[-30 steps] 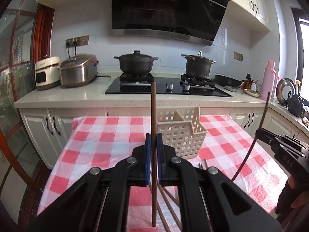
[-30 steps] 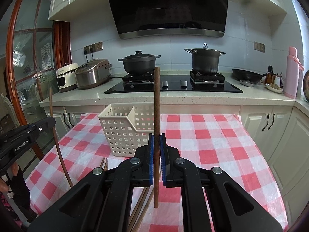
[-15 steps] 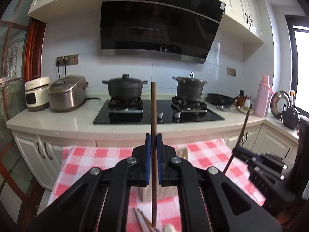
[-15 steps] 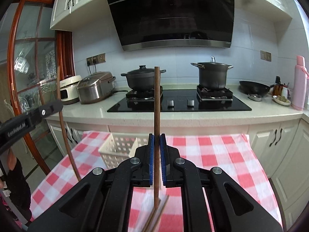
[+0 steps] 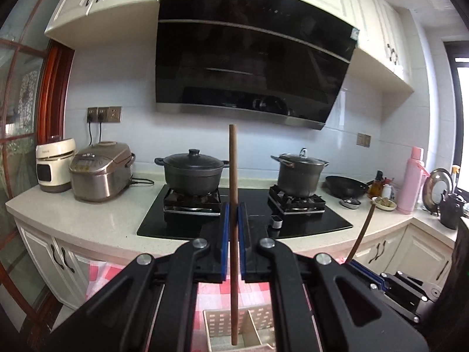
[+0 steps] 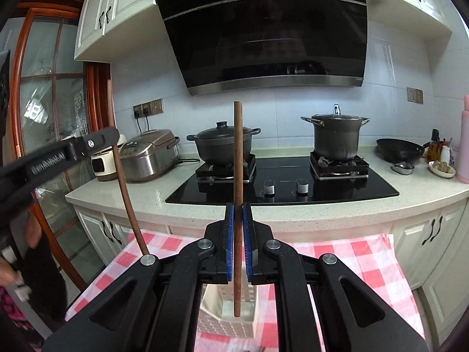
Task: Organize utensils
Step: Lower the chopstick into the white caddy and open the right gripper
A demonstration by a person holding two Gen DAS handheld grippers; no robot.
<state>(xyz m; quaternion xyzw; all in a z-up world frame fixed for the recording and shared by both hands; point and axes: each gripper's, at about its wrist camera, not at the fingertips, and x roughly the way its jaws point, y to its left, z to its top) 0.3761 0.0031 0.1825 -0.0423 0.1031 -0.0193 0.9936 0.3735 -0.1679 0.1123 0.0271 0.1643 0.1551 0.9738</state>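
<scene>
We see the left gripper [image 5: 233,234] pinching a brown chopstick [image 5: 233,220] between its blue pads, the stick standing upright through the middle of the left wrist view. Its top end shows against the wall tiles below the black range hood [image 5: 252,67], and its bottom end hangs over the white slotted basket [image 5: 222,321] at the bottom centre of the frame; we cannot tell whether the tip is inside the basket or only above it.

In the right wrist view the right gripper [image 6: 238,243] is likewise pressed onto a second chopstick [image 6: 238,182], upright in the centre of the frame, its lower end over the same white basket [image 6: 234,327], which sits on the red-and-white checked cloth [image 6: 357,252] covering the bench.

Each gripper shows in the other's view: the left one at the middle left of the right wrist frame, its chopstick slanting down toward the cloth, and the right one at the lower right of the left wrist frame.

Behind, two dark pots [image 6: 224,145] stand on the black hob, with a rice cooker [image 5: 101,171] to their left.
</scene>
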